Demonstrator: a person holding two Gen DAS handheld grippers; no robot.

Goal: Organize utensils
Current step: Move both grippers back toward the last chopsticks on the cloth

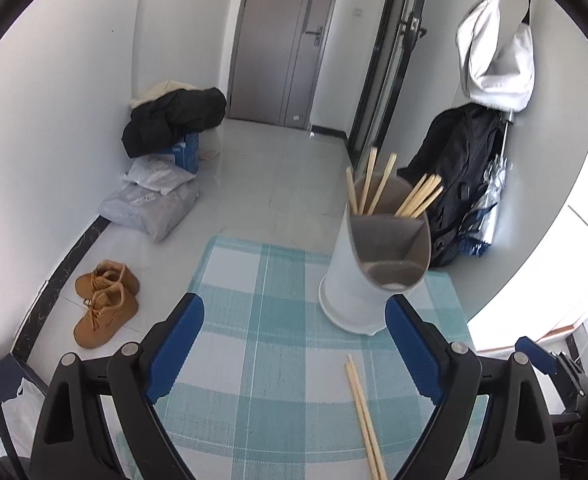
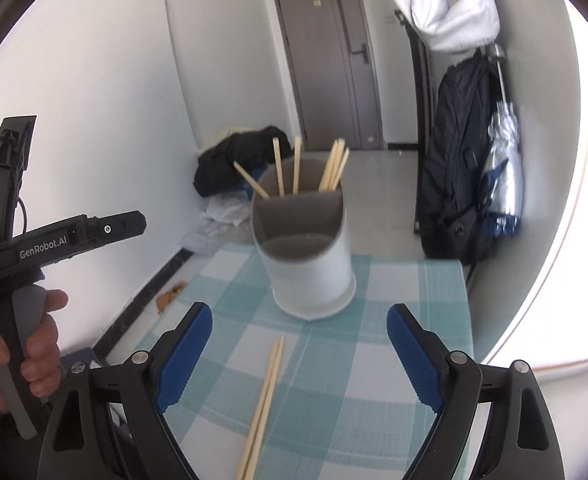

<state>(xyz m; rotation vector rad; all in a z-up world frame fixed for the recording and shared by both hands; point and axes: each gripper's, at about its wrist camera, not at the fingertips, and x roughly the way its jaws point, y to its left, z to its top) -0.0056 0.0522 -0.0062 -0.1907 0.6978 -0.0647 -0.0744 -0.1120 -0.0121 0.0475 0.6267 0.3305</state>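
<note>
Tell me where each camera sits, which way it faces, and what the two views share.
Left wrist: rides on the left tongs, looking forward and down over the checked cloth at the holder; both blue fingers show, wide apart.
Right wrist: rides on the right tongs, facing the same way; its own open fingers show, plus the person's left hand gripping the other tool.
Shared: holder, loose chopsticks on the cloth, grey door.

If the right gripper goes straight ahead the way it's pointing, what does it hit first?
Probably the white utensil holder, which stands dead ahead of the open right gripper. The loose chopsticks lie lower, on the checked cloth; depth is unclear.
</note>
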